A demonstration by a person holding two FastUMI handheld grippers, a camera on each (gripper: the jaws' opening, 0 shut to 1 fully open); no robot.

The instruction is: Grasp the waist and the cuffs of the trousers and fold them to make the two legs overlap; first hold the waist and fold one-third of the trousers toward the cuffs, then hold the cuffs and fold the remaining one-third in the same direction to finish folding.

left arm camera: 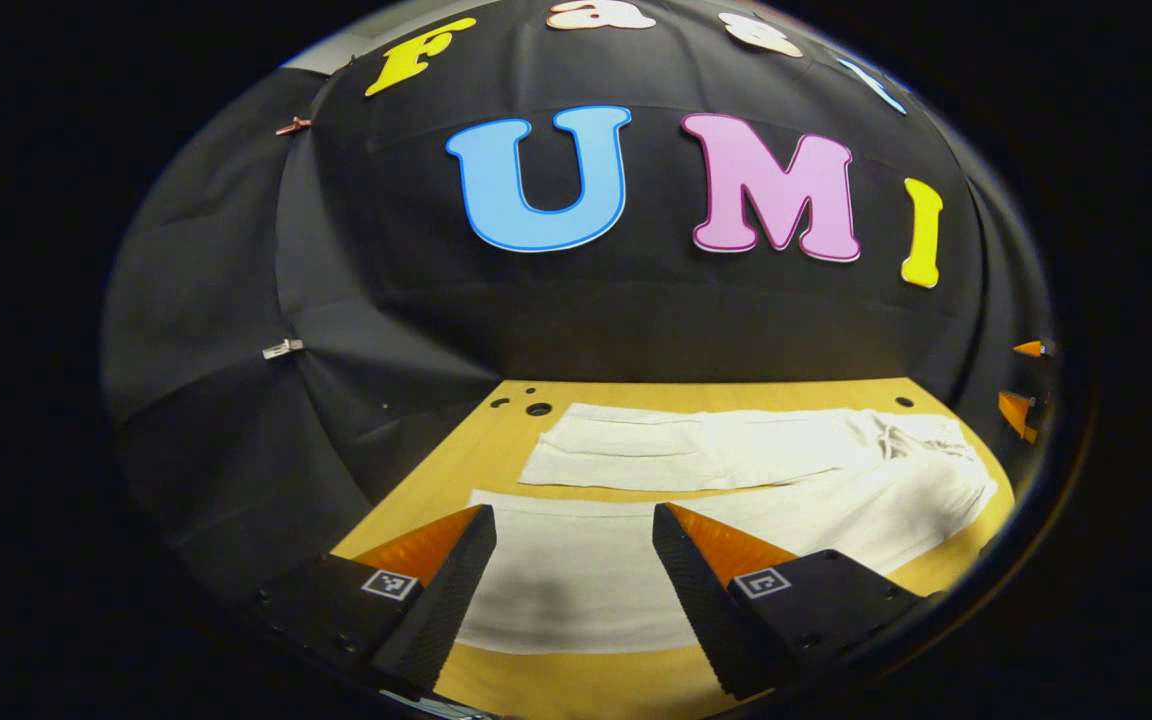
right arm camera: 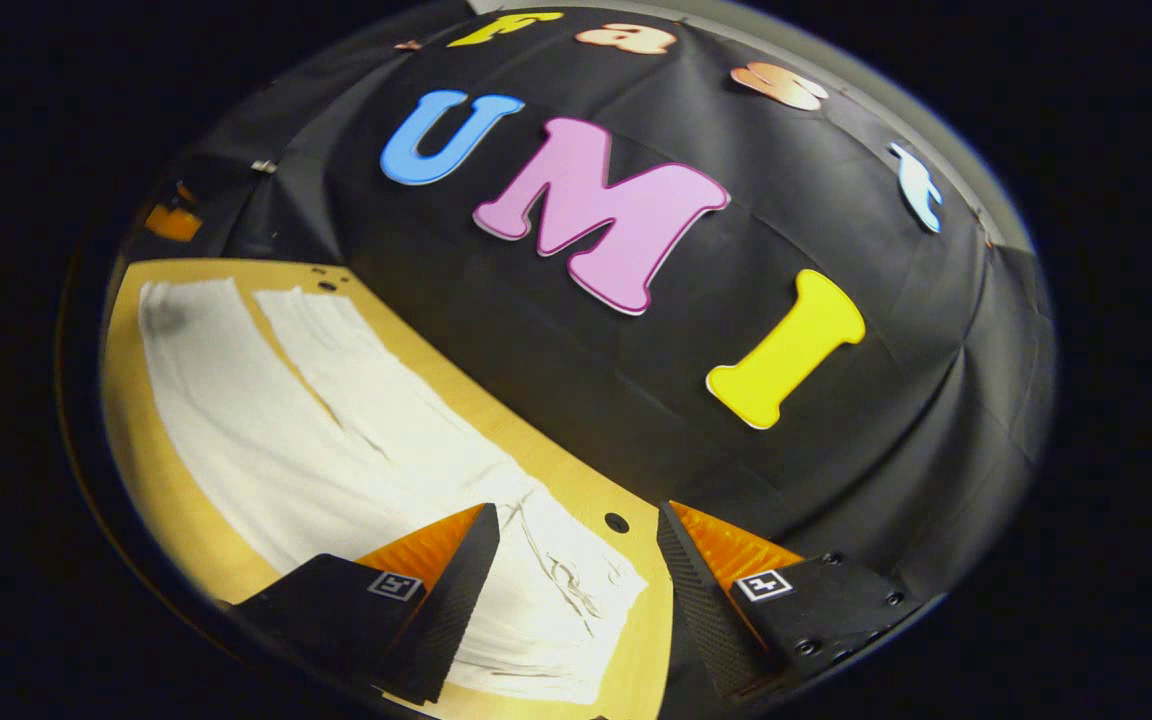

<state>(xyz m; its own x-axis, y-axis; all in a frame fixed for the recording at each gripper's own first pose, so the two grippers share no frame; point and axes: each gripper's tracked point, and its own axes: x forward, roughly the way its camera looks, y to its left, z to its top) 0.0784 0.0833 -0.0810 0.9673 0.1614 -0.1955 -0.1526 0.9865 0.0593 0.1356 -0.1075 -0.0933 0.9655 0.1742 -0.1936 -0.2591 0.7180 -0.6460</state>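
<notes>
Trousers (left arm camera: 736, 480), white: flat on surface (left arm camera: 576, 680), legs apart | left hand-held gripper (left arm camera: 574, 530): released, above cuff end | right hand-held gripper (right arm camera: 576, 540): released, above waist | progress: no fold begun; leg overlap and both thirds remain.

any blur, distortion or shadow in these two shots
Left gripper view: sharp; fisheye bows the table edge, and a soft shadow falls on the near leg of the trousers. Right gripper view: tilted and bent, trousers bright, slightly washed out.
</notes>
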